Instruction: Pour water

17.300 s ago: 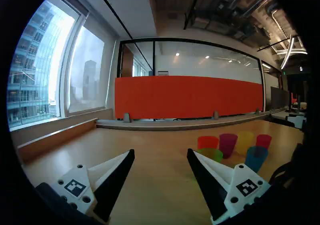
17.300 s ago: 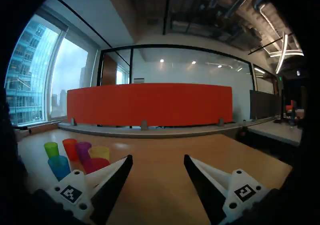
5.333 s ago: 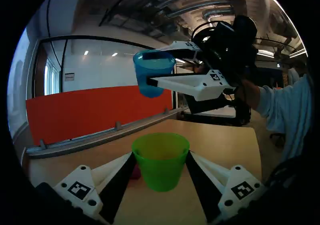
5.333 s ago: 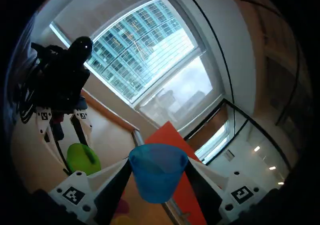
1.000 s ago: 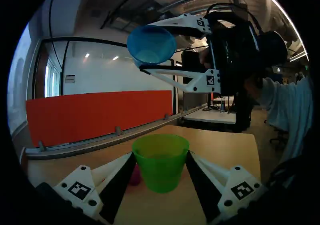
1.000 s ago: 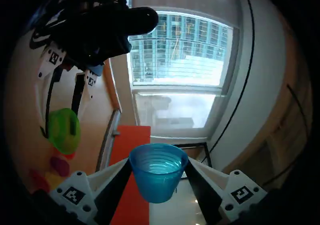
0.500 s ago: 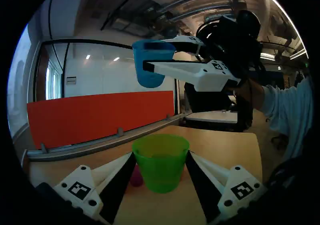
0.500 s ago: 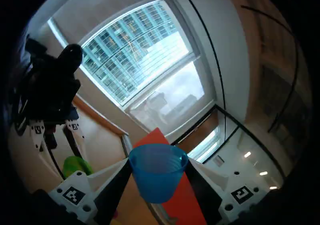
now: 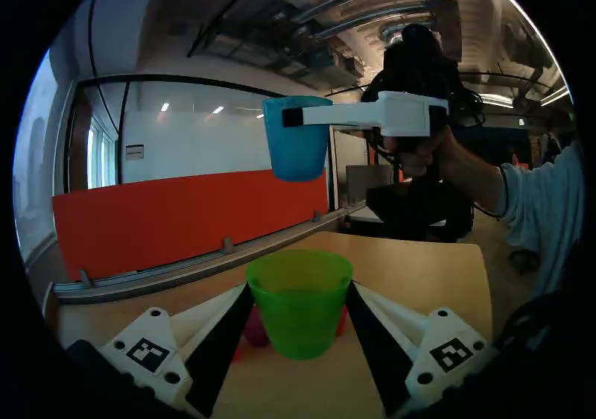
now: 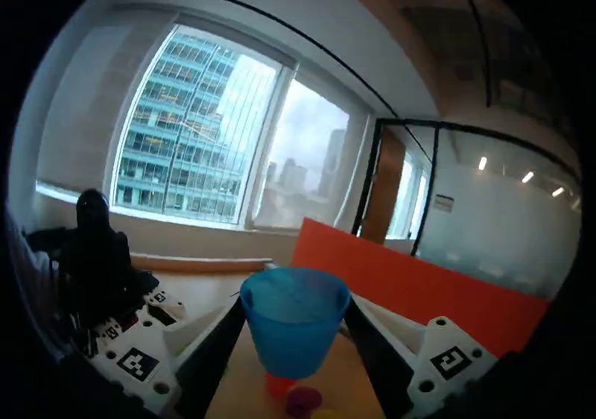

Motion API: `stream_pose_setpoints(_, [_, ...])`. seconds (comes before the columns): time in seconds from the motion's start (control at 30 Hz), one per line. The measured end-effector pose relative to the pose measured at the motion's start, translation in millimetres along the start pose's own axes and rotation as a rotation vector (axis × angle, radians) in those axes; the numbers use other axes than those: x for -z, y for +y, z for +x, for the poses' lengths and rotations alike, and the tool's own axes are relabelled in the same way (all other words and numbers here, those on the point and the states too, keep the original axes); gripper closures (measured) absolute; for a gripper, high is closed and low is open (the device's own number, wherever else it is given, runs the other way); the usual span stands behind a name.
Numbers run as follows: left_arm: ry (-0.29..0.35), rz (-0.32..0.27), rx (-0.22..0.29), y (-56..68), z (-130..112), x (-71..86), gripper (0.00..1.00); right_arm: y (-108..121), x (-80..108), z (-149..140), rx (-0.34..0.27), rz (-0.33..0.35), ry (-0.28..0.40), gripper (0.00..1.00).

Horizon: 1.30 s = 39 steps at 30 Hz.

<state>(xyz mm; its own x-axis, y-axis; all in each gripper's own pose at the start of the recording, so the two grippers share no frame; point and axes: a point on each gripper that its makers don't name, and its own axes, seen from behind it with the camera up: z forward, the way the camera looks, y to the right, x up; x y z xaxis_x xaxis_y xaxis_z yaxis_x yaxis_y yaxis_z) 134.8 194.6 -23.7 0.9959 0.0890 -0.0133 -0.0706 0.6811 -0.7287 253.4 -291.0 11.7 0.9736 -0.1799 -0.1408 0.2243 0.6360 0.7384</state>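
My left gripper point(image 9: 298, 311) is shut on a green cup point(image 9: 299, 311), held upright above the wooden table point(image 9: 432, 270). In the left gripper view the right gripper point(image 9: 298, 121) is up and a little beyond, level, shut on a blue cup point(image 9: 296, 147) that stands upright; a hand point(image 9: 417, 147) holds it. In the right gripper view the blue cup point(image 10: 295, 322) sits between the white fingers point(image 10: 194, 333), upright. The left gripper point(image 10: 145, 311) shows low at the left there.
Purple point(image 9: 255, 328) and red point(image 9: 340, 322) cups stand on the table behind the green cup; a red cup point(image 10: 280, 384) and a purple cup point(image 10: 304, 402) show under the blue one. An orange divider point(image 9: 186, 218) runs along the table's far edge. Large windows point(image 10: 194, 150) lie beyond.
The right gripper has turned the blue cup back from a tilted pose to upright and level. The green cup in my left gripper has stayed still.
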Motion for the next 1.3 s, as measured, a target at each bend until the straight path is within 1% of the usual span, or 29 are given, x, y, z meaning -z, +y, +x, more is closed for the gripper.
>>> stream_pose_setpoints(0.1, [-0.002,0.003,0.000,-1.4,-0.1,-0.2,0.15,1.2,3.6,-0.4,-0.046,0.004,0.004,0.09])
stream_pose_setpoints(0.37, [-0.017,0.018,-0.003,-9.0,-4.5,2.3,0.15,7.6,13.8,-17.6,-0.101,-0.008,-0.012,0.09])
stream_pose_setpoints(0.6, [-0.040,0.032,0.001,-17.0,-13.7,5.9,0.15,21.4,29.1,-44.1,-0.087,-0.049,-0.041,0.08])
stream_pose_setpoints(0.8, [-0.067,0.037,0.003,-19.9,-23.3,6.9,0.15,22.4,39.0,-60.7,-0.101,-0.051,-0.054,0.08])
stream_pose_setpoints(0.97, [-0.097,0.037,0.005,-21.8,-31.9,8.0,0.15,22.0,44.5,-80.6,-0.095,-0.053,-0.071,0.08])
stream_pose_setpoints(1.17, [-0.144,0.042,0.001,-26.8,-45.0,8.8,0.15,12.4,45.9,-105.0,-0.097,-0.024,-0.096,0.08])
stream_pose_setpoints(1.3, [-0.180,0.040,0.002,-27.0,-56.9,8.6,0.15,5.4,45.2,-119.8,-0.092,-0.002,-0.114,0.08])
